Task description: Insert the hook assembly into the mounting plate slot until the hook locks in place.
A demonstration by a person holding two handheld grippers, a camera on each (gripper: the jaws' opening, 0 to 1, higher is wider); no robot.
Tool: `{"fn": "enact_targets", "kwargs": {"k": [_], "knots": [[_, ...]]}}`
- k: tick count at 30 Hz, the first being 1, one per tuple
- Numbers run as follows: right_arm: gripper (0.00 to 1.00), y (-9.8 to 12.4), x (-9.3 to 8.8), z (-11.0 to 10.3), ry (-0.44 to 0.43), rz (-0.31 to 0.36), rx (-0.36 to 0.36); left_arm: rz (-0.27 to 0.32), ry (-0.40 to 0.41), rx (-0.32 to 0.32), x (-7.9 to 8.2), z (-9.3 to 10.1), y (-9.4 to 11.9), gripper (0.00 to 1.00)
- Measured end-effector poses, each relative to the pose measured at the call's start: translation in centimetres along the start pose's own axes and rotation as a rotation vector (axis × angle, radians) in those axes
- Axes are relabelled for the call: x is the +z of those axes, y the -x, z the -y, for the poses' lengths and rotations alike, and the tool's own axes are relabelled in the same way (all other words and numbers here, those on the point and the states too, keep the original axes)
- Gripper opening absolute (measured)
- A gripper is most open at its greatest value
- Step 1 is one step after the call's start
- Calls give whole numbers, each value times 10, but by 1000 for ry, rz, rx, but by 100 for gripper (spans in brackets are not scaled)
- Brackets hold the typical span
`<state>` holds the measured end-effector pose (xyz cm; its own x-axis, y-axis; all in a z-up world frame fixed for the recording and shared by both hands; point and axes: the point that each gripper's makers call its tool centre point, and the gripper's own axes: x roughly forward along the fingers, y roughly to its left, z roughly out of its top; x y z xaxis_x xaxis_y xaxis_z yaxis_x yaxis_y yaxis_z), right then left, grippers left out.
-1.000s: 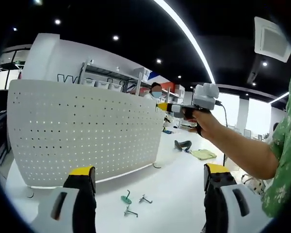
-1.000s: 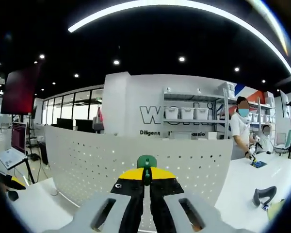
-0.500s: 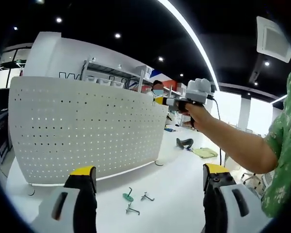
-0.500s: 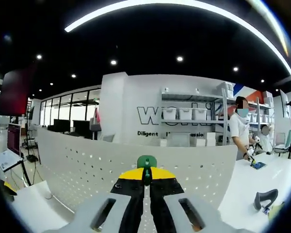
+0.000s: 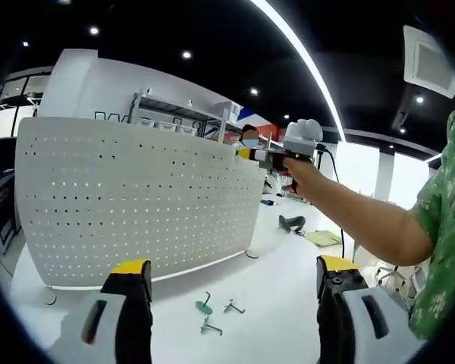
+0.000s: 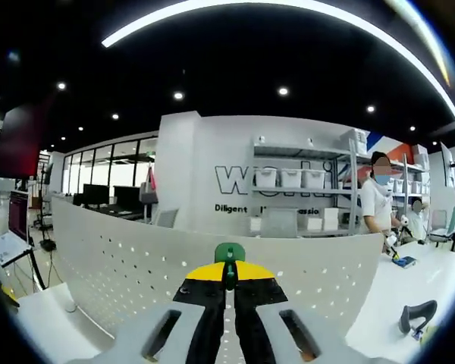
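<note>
In the left gripper view the left gripper (image 5: 233, 284) has its jaws spread wide with nothing between them, yellow-tipped, rising from the bottom edge. Just past them on the white table (image 5: 288, 280) lie three loose hooks: a green one (image 5: 204, 305) and two bare metal ones (image 5: 233, 306), (image 5: 210, 327) close beside it. Behind these stands the pegboard (image 5: 136, 205), a white perforated plate upright on the table, curving away to the right. A person's bare forearm and hand (image 5: 299, 176) reach in from the right, with a green patterned sleeve (image 5: 444, 243) at the edge, holding the right gripper (image 5: 246, 154) up at the pegboard's top right corner. Farther back on the table are a dark curved object (image 5: 291, 223) and a pale green cloth (image 5: 321, 238).

In the right gripper view the right gripper (image 6: 229, 282) has its jaws pressed together on a green hook (image 6: 229, 255), whose rounded head stands above the yellow tips, just in front of the pegboard's (image 6: 136, 265) upper part. Whether the hook touches the board I cannot tell. Beyond are shelves with bins (image 6: 303, 182) and a person in white (image 6: 375, 205) at a far table
</note>
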<state>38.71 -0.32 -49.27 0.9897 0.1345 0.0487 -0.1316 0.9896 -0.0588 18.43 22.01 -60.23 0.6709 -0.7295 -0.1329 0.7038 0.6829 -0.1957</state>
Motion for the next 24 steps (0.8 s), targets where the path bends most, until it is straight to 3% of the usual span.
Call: {"fn": "enact_targets", "kwargs": {"k": [24], "knots": [[1,-17,-10,2,-19,-4,-11,-17,3,9,-4,-7,-1,90]]}}
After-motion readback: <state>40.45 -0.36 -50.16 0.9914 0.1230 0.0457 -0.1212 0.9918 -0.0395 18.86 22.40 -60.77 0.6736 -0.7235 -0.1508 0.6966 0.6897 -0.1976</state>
